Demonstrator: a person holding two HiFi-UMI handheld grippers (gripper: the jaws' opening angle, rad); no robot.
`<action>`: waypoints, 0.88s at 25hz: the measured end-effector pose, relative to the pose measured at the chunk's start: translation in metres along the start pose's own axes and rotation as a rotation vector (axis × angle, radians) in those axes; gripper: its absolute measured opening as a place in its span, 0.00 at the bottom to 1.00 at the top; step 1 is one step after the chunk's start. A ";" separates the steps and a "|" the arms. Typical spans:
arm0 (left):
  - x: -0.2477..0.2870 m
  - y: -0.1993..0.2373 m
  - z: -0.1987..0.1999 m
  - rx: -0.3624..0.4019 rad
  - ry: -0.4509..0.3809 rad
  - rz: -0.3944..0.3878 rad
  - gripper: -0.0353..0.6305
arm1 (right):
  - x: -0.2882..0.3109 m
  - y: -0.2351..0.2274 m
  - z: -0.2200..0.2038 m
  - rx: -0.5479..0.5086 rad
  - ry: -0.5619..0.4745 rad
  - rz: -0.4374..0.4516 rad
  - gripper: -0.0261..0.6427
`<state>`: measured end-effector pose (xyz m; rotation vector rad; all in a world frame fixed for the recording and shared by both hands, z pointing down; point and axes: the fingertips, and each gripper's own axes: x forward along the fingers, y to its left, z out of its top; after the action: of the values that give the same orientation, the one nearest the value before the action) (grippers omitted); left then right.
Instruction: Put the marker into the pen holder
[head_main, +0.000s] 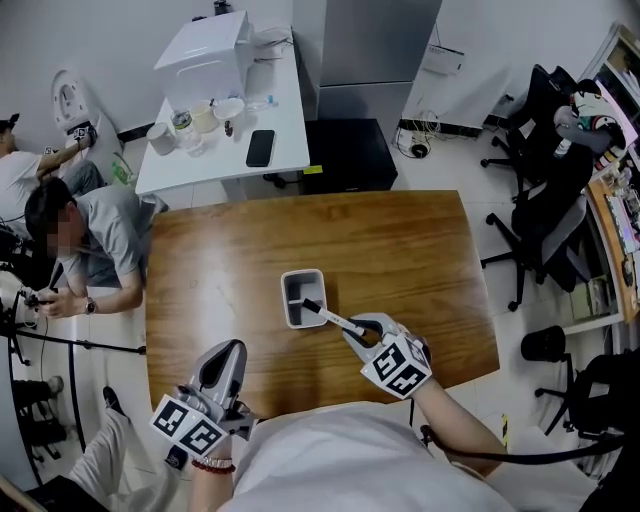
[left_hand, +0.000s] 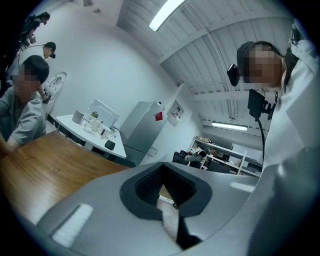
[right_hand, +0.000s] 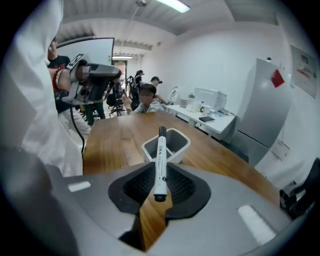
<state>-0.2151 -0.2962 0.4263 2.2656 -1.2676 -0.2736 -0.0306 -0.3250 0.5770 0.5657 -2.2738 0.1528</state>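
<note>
So, closest in, the left tongs (head_main: 228, 350) hang over the near-left corner of the wooden counter (head_main: 400, 250), pointing level, tips pressed together with nothing between them. Just to the right, the right tongs (right_hand: 161, 186) are clamped on the white marker (right_hand: 160, 155), gripping it near its back end and tilted downward. The marker sticks straight out ahead of the pads, black cap leading. From the head view that cap end sits right over the opening of the grey pen holder (head_main: 290, 300), on its right side, with the marker's body up off the wood. The pen holder stands upright around the middle of the counter. Past the far edge there's a white table (head_main: 280, 120) with a phone (head_main: 260, 147) on it, a person (head_main: 110, 230) in a grey shirt off to the left, and office chairs (head_main: 540, 200) way over on the right.
</note>
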 end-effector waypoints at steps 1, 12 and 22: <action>-0.002 0.001 0.000 -0.002 -0.003 0.002 0.05 | 0.006 0.005 0.000 -0.037 0.029 0.015 0.14; -0.018 0.005 0.003 -0.006 -0.012 0.020 0.05 | 0.046 0.024 0.003 -0.171 0.173 0.069 0.14; -0.024 0.007 0.004 -0.010 -0.014 0.019 0.05 | 0.046 0.004 0.012 -0.090 0.079 -0.065 0.18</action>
<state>-0.2350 -0.2802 0.4251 2.2456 -1.2921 -0.2891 -0.0680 -0.3411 0.6026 0.5757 -2.1714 0.0401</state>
